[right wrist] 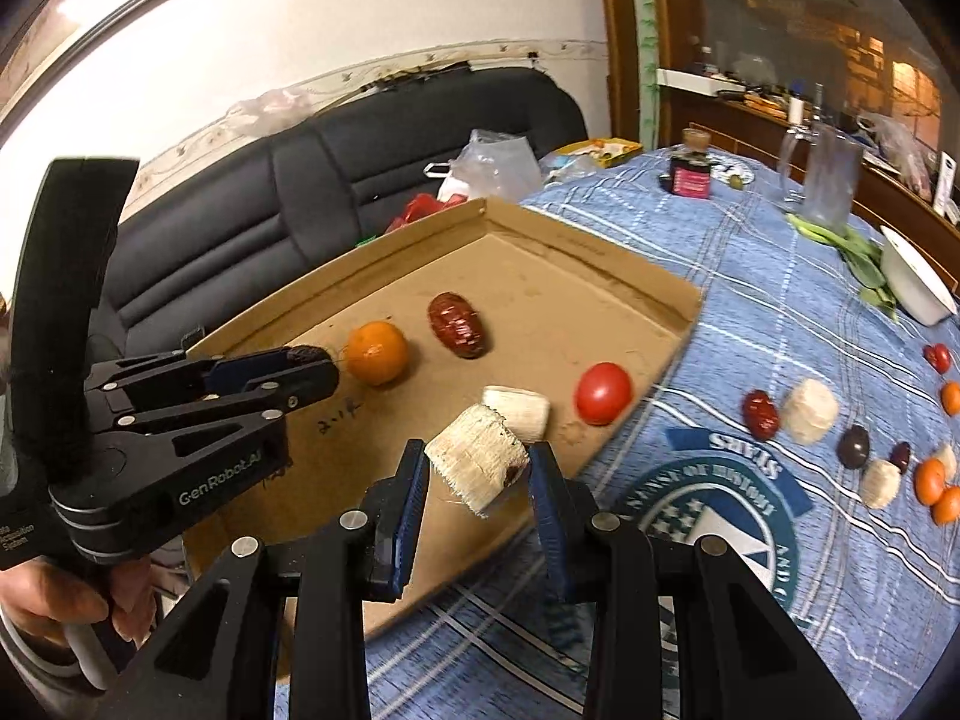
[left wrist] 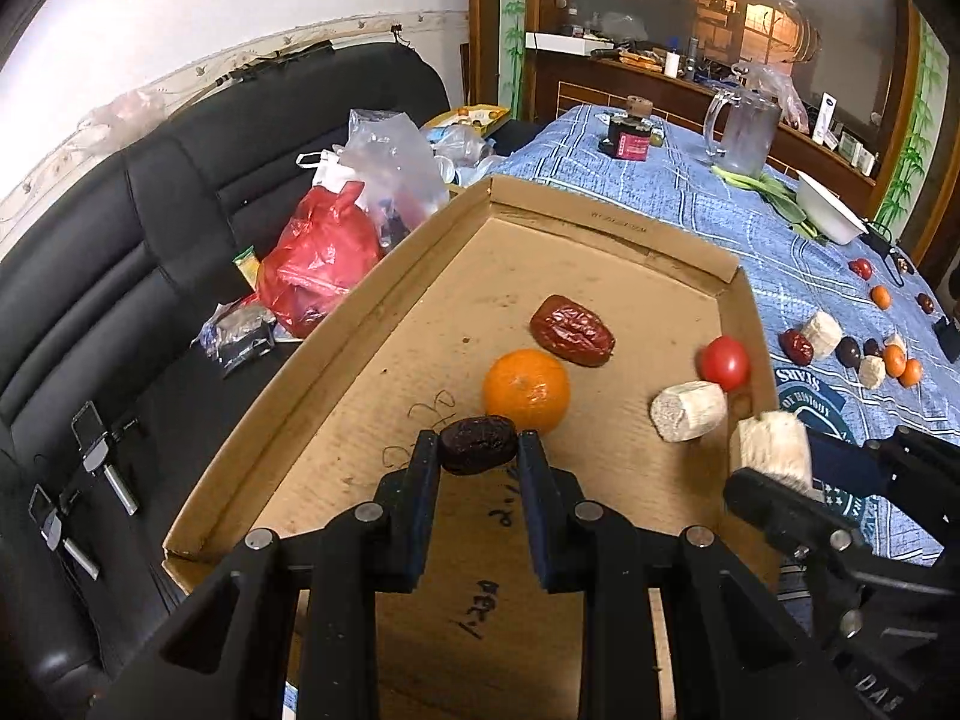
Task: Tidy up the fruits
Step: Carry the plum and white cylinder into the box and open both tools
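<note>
Both tongs hang over the near half of the cardboard tray: the left tongs are clamped narrow on a dark wrinkled date, and the right tongs grip a pale fibrous cane chunk across its sides, just inside the tray's right wall. Beneath them the bench, under a blue checked cloth, stretches away to the right of the right tongs, while a black sofa runs along beyond the tray's left wall, left of the left tongs. That tray has low upright walls on the left, far and right sides; most of its floor ahead of the left tongs and toward the far left corner lies bare. Ahead of the left tongs, just beyond the date, sits an orange, with a red date farther on. Between the two tongs lies a second cane piece, touching a tomato close to the right wall. Right of the right tongs, well apart on the cloth, loose fruits lie scattered.
</note>
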`<state>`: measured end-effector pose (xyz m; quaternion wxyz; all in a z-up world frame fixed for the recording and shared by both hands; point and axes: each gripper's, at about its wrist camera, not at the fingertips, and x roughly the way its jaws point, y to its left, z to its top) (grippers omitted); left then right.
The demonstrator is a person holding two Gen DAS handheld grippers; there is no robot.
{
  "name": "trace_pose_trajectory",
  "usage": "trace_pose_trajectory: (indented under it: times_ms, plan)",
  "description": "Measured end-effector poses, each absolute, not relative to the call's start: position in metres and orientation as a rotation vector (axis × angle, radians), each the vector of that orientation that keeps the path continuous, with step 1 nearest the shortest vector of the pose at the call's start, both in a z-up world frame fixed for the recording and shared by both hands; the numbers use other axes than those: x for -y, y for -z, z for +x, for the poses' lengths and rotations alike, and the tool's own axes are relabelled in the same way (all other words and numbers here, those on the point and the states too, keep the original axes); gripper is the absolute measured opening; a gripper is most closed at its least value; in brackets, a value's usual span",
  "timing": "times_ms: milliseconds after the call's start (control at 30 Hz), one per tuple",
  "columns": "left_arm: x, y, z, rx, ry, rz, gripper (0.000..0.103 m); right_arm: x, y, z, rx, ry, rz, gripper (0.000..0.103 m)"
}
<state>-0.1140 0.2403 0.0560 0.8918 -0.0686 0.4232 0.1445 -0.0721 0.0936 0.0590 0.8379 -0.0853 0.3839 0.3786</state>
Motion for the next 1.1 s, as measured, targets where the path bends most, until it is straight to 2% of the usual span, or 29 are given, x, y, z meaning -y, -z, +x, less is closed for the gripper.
trace_pose_trajectory:
  times_ms: [667, 733, 767, 800, 967, 1100]
  plan:
    - [-0.249, -0.047, -0.103, -0.902, -0.339, -0.161, 0.027, -0.119, -0.036, -0.066, -0.848, -0.836, -0.239, 0.039]
    - [-0.25, -0.047, -0.103, -0.902, -0.353, -0.163, 0.045, -0.12, -0.036, -0.066, -0.842, -0.833, -0.246, 0.039]
    - [-0.25, -0.046, -0.103, -0.898, -0.346, -0.175, 0.062, -0.119, -0.035, -0.065, -0.846, -0.835, -0.242, 0.042]
    - [-0.251, -0.047, -0.103, -0.895, -0.344, -0.181, 0.07, -0.117, -0.035, -0.065, -0.849, -0.843, -0.232, 0.044]
    - [-0.249, -0.049, -0.104, -0.88, -0.369, -0.166, 0.075, -0.111, -0.041, -0.071, -0.83, -0.849, -0.216, 0.055]
    - [-0.246, -0.053, -0.106, -0.863, -0.377, -0.162, 0.075, -0.101, -0.047, -0.074, -0.818, -0.838, -0.192, 0.056]
